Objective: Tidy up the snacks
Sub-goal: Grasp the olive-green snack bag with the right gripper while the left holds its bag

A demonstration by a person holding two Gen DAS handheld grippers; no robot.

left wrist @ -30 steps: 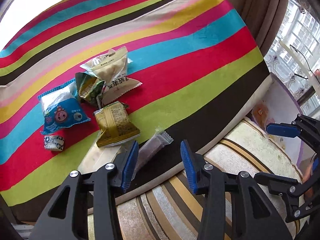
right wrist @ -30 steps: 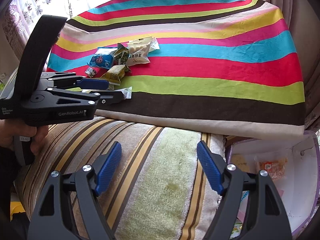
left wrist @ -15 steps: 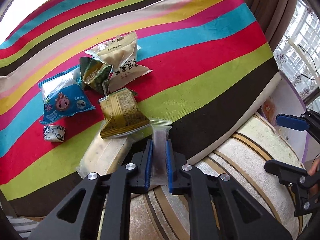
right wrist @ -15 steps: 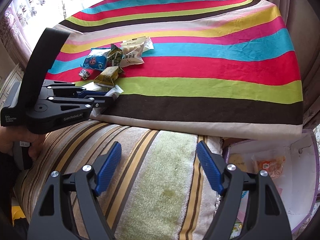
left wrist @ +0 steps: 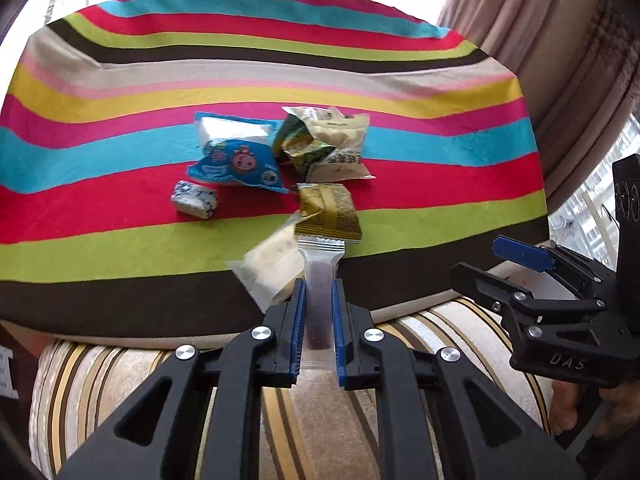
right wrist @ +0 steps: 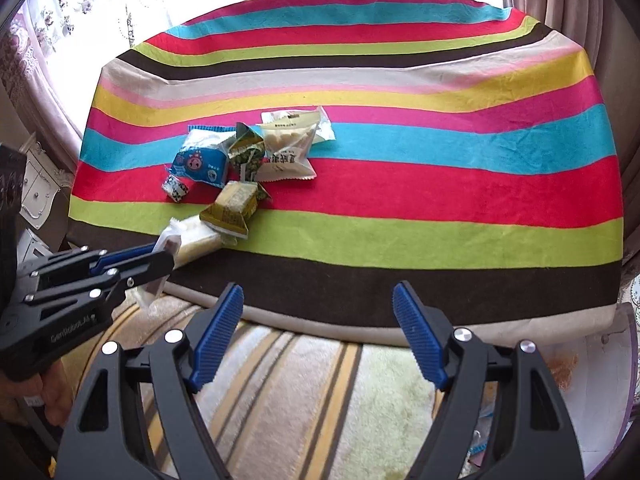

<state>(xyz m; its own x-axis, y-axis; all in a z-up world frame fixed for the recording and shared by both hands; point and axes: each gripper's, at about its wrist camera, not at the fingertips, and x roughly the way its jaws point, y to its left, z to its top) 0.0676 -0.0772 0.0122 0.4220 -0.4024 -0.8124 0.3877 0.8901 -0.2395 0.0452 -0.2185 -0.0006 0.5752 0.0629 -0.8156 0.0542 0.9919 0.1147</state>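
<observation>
At the striped tabletop's (left wrist: 400, 168) near edge, a clear-wrapped snack bar (left wrist: 319, 280) is pinched by the left gripper's (left wrist: 319, 300) fingers; the right gripper's (right wrist: 318, 308) fingers are held spread, nothing between them.

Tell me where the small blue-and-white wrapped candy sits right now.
In the left wrist view the candy lies on the red stripe of the tablecloth, at the pile's left edge, just below-left of the blue snack bag and apart from the left gripper.
</observation>
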